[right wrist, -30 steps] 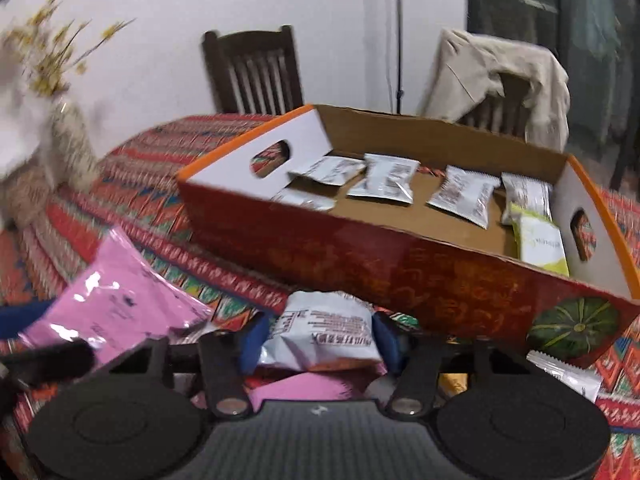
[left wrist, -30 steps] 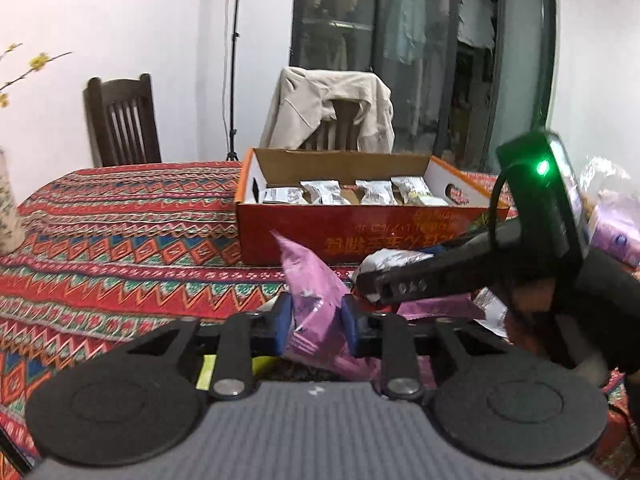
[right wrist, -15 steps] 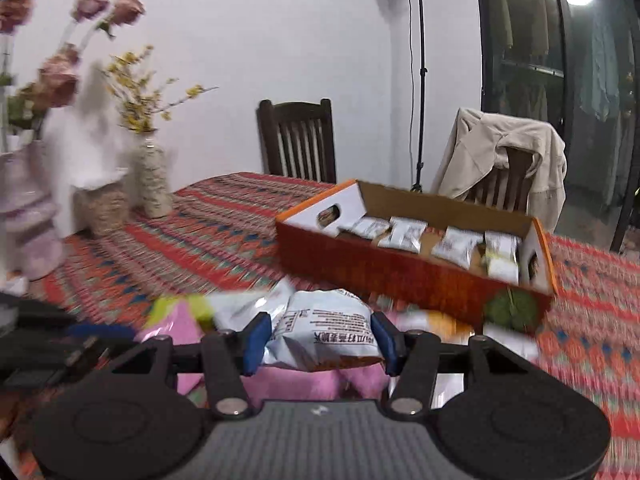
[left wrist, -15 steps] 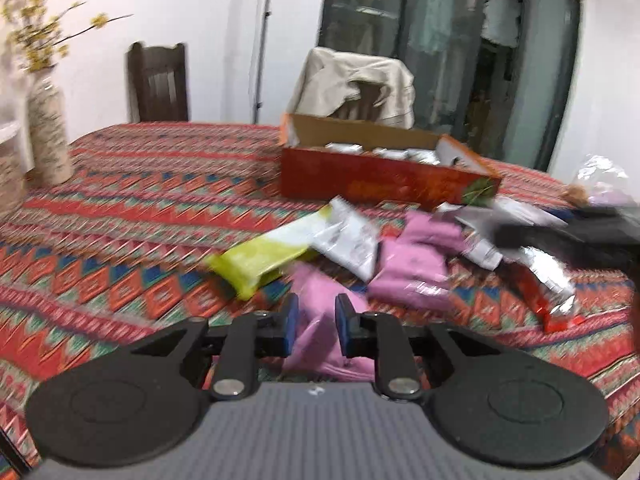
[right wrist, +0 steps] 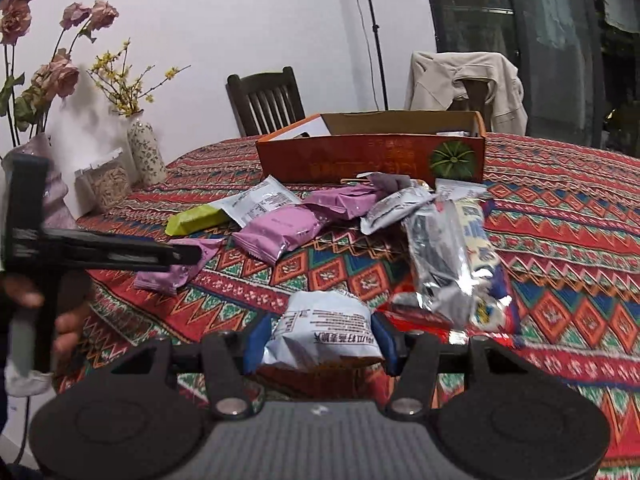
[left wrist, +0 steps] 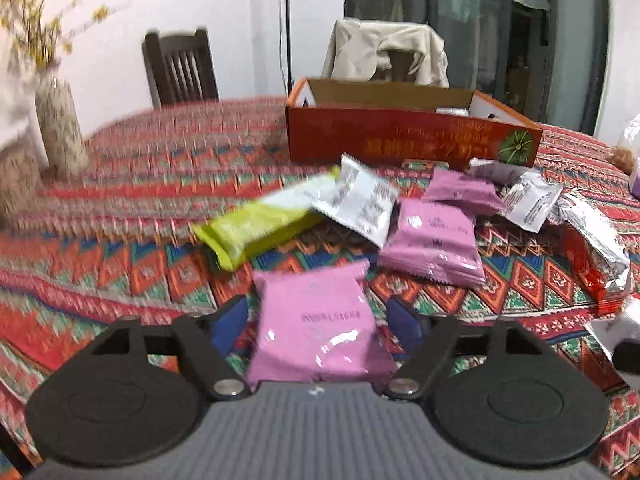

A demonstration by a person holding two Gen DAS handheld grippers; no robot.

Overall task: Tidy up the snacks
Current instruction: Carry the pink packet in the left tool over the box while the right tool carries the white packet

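Snack packets lie scattered on the patterned tabletop (right wrist: 560, 216) in front of the orange cardboard box (right wrist: 372, 156).

The left tongs (left wrist: 316, 320) have just been opening, and the pink packet (left wrist: 316, 320) sits loose between the parted pads, nearer than the box. The right tongs (right wrist: 318, 338) are clenched on a white printed packet (right wrist: 324, 332), also nearer than the box. Between these and the box lie a lime-green bar (left wrist: 256, 226), more pink packets (left wrist: 434, 242) and silver wrappers (right wrist: 436, 256). A flower vase (right wrist: 146, 152) stands left of the box.
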